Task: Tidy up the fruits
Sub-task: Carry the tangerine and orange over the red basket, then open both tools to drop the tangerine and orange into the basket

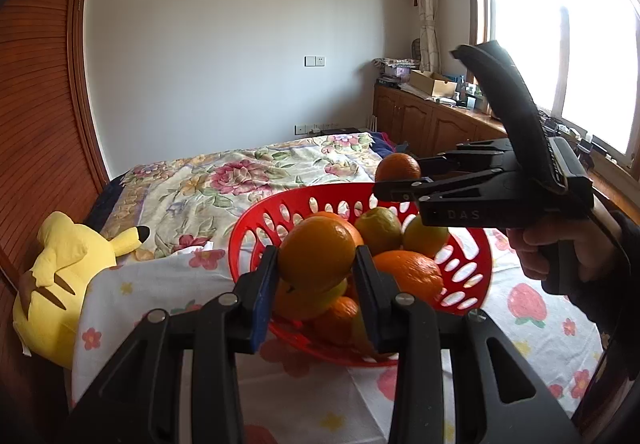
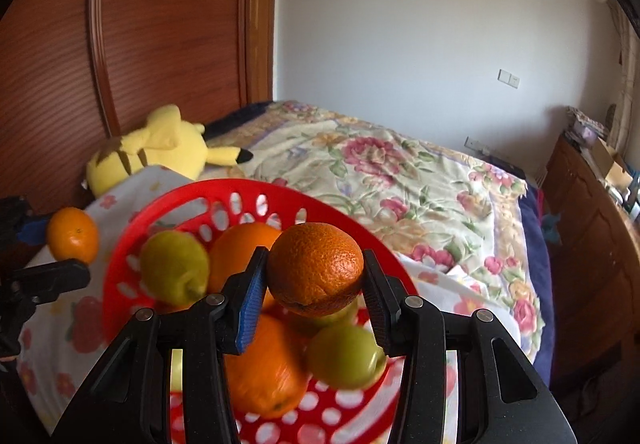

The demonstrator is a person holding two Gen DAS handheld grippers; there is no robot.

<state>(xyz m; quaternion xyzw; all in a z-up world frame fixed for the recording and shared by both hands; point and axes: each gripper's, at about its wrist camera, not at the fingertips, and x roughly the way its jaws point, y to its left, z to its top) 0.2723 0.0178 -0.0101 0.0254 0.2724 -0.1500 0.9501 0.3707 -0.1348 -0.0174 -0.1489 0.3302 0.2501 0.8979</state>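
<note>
A red perforated basket (image 1: 256,220) (image 2: 132,220) on a fruit-print cloth holds several oranges and yellow-green lemons (image 1: 378,228) (image 2: 174,270). My left gripper (image 1: 316,264) is shut on an orange (image 1: 316,252) held above the basket's near side; this orange also shows in the right wrist view (image 2: 72,234). My right gripper (image 2: 314,280) is shut on a darker orange (image 2: 316,268) above the basket; it also shows in the left wrist view (image 1: 400,184), with its orange (image 1: 398,166) over the far rim.
A yellow plush toy (image 1: 60,276) (image 2: 156,148) lies left of the basket by the wooden headboard. A floral bedspread (image 1: 240,180) stretches behind. Wooden cabinets (image 1: 424,120) with clutter stand under the window at the right.
</note>
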